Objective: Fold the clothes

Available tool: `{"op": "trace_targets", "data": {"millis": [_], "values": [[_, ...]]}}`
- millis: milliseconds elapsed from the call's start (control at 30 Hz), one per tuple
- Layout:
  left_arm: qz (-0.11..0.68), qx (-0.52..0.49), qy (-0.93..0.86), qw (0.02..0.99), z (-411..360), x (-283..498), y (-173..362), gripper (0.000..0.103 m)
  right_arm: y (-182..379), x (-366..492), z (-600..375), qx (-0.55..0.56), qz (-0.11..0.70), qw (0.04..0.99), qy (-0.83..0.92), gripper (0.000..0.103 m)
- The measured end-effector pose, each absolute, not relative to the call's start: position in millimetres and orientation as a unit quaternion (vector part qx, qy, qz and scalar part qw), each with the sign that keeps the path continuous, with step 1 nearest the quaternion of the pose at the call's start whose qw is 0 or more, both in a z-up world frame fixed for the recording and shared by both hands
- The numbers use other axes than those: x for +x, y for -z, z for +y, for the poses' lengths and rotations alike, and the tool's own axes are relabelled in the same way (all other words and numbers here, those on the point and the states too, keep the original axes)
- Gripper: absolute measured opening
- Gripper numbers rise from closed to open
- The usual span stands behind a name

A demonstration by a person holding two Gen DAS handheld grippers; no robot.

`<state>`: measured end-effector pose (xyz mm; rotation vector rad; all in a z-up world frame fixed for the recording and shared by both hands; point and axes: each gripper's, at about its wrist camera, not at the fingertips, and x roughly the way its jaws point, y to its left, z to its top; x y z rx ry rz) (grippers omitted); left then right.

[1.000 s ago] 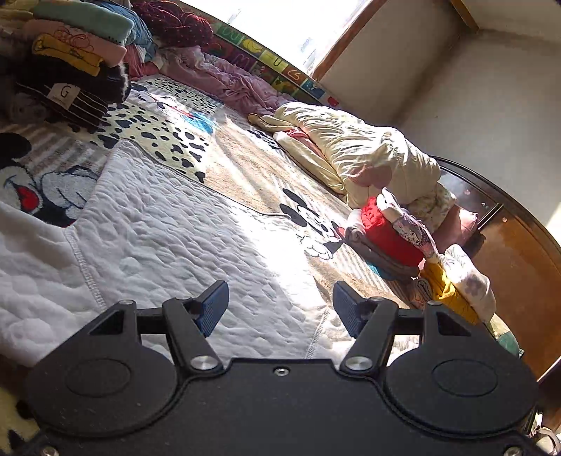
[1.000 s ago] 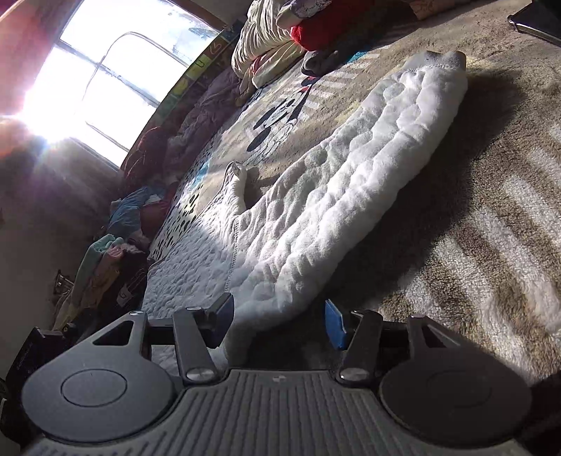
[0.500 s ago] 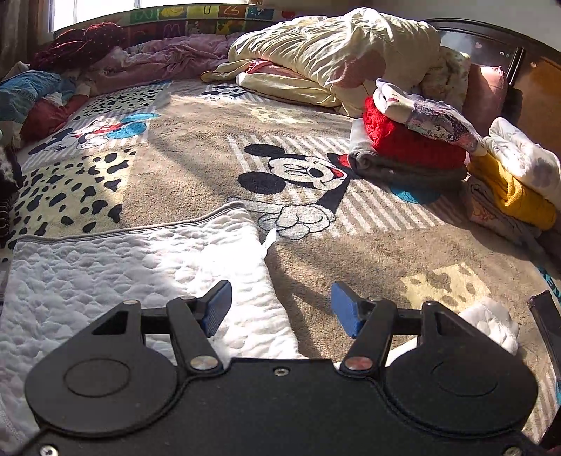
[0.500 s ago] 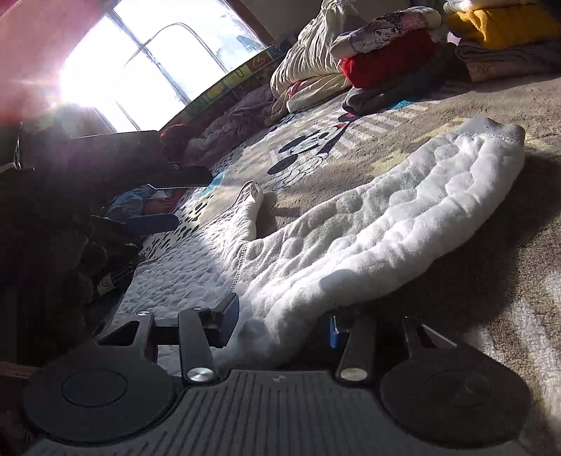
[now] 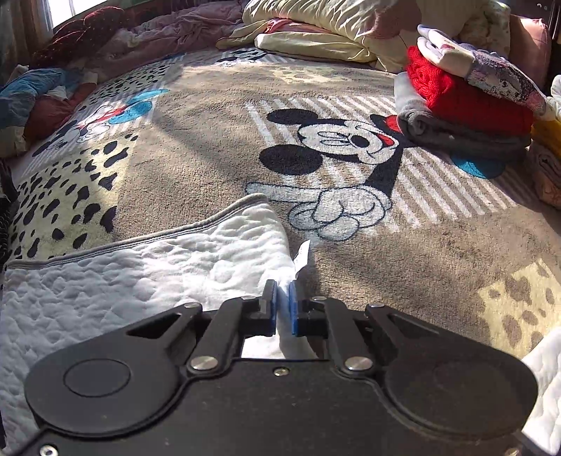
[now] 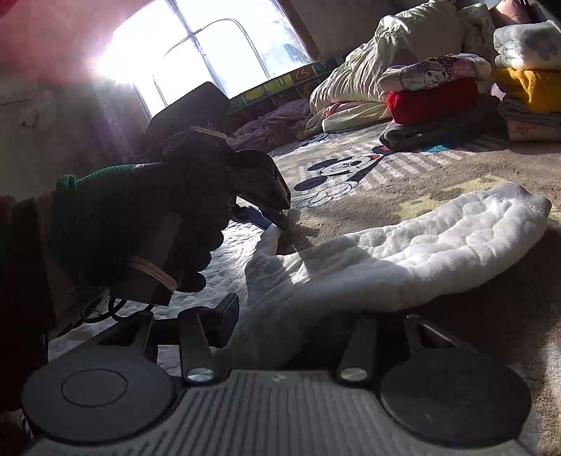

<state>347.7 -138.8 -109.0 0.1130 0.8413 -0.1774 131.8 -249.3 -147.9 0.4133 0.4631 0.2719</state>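
Observation:
A white quilted garment [image 5: 140,280] with grey trim lies flat on the Mickey Mouse blanket [image 5: 196,147]. My left gripper [image 5: 283,291] is shut on its edge, just below a small white tag [image 5: 302,254]. In the right wrist view the same left gripper [image 6: 277,221], held by a dark gloved hand [image 6: 140,217], pinches that edge down at the blanket. The garment's sleeve [image 6: 420,252] stretches to the right. My right gripper [image 6: 298,315] holds the thick base of the sleeve between its fingers; fabric hides the right finger.
Folded piles stand at the far right: a red and grey stack [image 5: 466,101] and a yellow one [image 6: 529,87]. A cream duvet [image 5: 333,21] lies at the back. Loose clothes [image 5: 35,101] are heaped at the left. A bright window [image 6: 210,52] glares behind.
My left gripper swung right across the garment to its edge by the tag and closed on it. The right gripper rolled upright and narrowed around the sleeve's base.

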Motion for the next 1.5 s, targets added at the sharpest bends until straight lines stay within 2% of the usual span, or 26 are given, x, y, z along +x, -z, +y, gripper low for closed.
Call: {"op": "trace_targets", "data": {"millis": [333,667,767,1100,1333,1500], "values": [[0.368,-0.138,0.101,0.914,-51.0,324.8,96.4,0.005,130.8,118.0,-211.0,0.100,0.190,0.961,-0.172,0.040],[0.369,-0.209,0.096,0.901,-6.4,322.9,126.6,0.005,138.5,113.9,-166.7,0.004,0.205,0.956,-0.210,0.036],[0.369,-0.209,0.094,0.901,-3.1,327.0,130.7,0.005,140.5,112.1,-154.1,-0.024,0.205,0.952,-0.225,0.036],[0.369,-0.118,0.112,0.915,-11.7,328.7,129.2,0.006,147.7,110.0,-130.0,-0.084,0.232,0.938,-0.245,0.036],[0.297,-0.068,0.099,0.947,-22.7,309.6,91.5,0.008,148.1,99.6,-123.2,-0.104,0.222,0.939,-0.242,0.039],[0.277,-0.043,0.176,0.943,-51.7,311.9,75.6,0.008,148.7,91.6,-117.7,-0.121,0.216,0.939,-0.240,0.039]]}}
